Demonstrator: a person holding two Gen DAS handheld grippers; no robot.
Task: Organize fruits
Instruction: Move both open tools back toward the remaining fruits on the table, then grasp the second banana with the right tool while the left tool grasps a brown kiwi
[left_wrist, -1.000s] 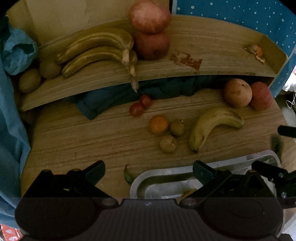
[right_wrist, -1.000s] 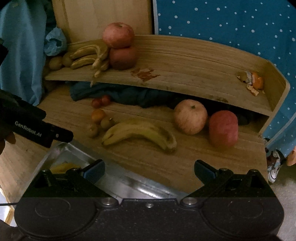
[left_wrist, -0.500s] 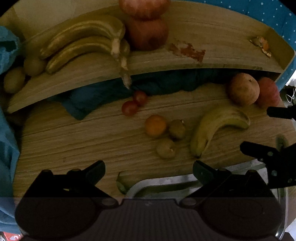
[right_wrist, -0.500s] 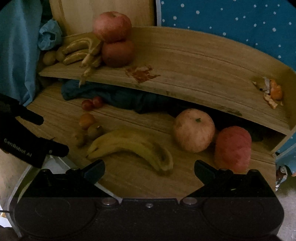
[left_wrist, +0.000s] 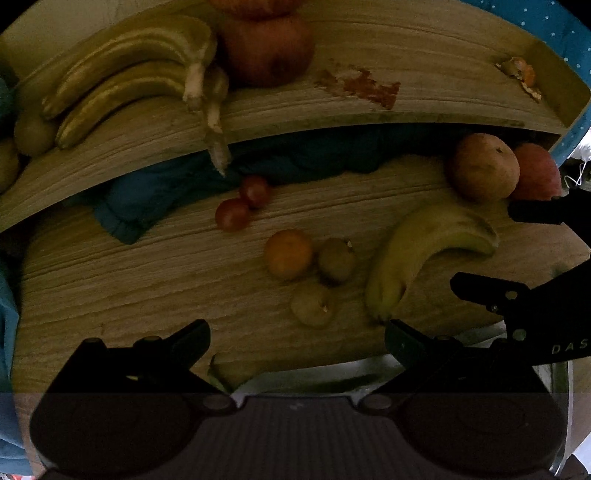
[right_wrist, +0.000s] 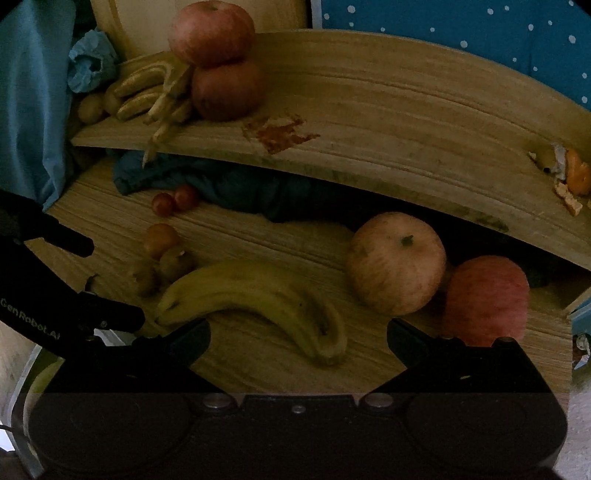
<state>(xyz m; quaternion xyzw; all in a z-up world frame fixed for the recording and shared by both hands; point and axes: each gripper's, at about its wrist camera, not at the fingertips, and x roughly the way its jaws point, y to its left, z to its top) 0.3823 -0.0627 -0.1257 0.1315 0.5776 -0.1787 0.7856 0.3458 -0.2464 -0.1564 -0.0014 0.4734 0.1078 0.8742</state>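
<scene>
Both the left hand-held gripper (left_wrist: 297, 341) and the right hand-held gripper (right_wrist: 298, 341) were spread wide and held nothing. The banana (right_wrist: 258, 299) lay on the tabletop (right_wrist: 258, 236), just left of the pale apple (right_wrist: 397, 262), near the right gripper's fingers.
</scene>
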